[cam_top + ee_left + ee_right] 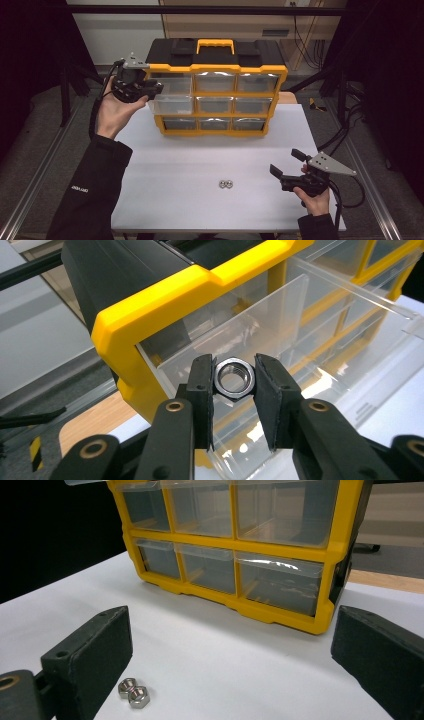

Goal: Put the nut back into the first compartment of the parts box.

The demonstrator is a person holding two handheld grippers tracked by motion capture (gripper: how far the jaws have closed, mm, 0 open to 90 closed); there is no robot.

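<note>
High view: above near edge, facing forward-down over whole worktop [200,165]. Left gripper view: close on organiser [150,305] top-left drawer [300,335]. Right gripper view: low, facing organiser front. All share organiser.

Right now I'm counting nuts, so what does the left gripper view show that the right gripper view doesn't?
Left gripper view: a nut clamped between the left gripper jaws, held over a pulled-out clear drawer at the yellow frame's corner.

Right gripper view: two nuts lying side by side on the white table, between the wide-open jaws of the right gripper.

Both: the yellow organizer with its clear drawers.
</note>
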